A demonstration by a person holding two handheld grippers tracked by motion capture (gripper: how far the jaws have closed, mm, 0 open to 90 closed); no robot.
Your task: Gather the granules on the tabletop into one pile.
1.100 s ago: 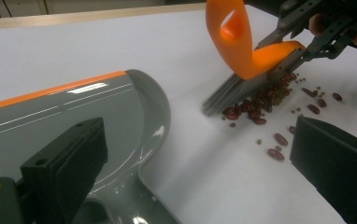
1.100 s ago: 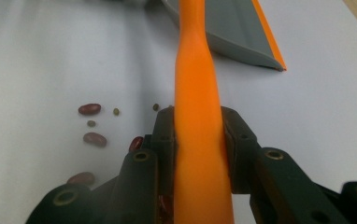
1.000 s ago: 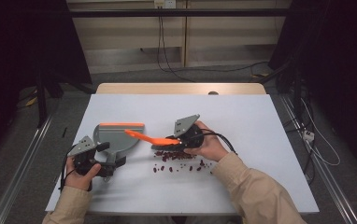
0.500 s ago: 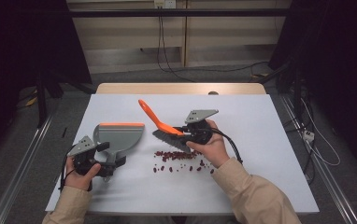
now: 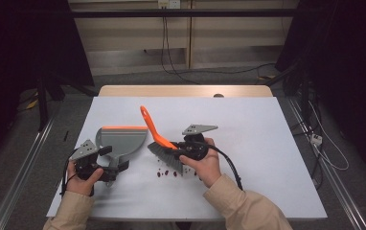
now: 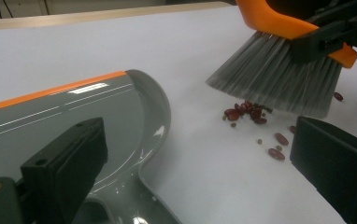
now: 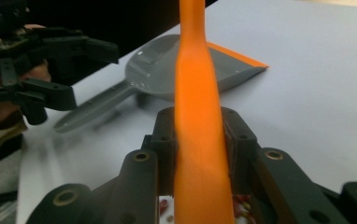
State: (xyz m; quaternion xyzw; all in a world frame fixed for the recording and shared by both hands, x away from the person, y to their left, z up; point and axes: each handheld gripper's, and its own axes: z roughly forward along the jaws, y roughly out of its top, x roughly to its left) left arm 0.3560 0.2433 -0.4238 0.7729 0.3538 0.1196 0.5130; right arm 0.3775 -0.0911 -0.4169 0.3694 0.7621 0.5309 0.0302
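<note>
At the near edge of the white table (image 5: 267, 143), a person's two hands are working a pair of hand-held grippers over a small spill. The left gripper (image 5: 113, 168) is sitting by the handle of a grey dustpan (image 5: 121, 141), its jaws standing apart on either side of that handle and closing on nothing, as the left gripper view is showing. The right gripper (image 5: 177, 152) is clamping the orange handle of a hand brush (image 5: 158, 136), jaws pressed to both sides of it, and tilting the grey bristles (image 6: 279, 81) down toward the table. Just below the bristles, a scatter of dark red beans (image 6: 244, 112) is lying on the bare surface, beside the dustpan's rounded back corner rather than before its orange lip (image 5: 123, 128), which is facing away toward the far edge. Judging by this, the sweeping step is under way with the pan not yet held or positioned. The next move is likely calling for the left jaws to close on the handle and turn the lip toward the beans, so the brush can push them in without scattering them
</note>
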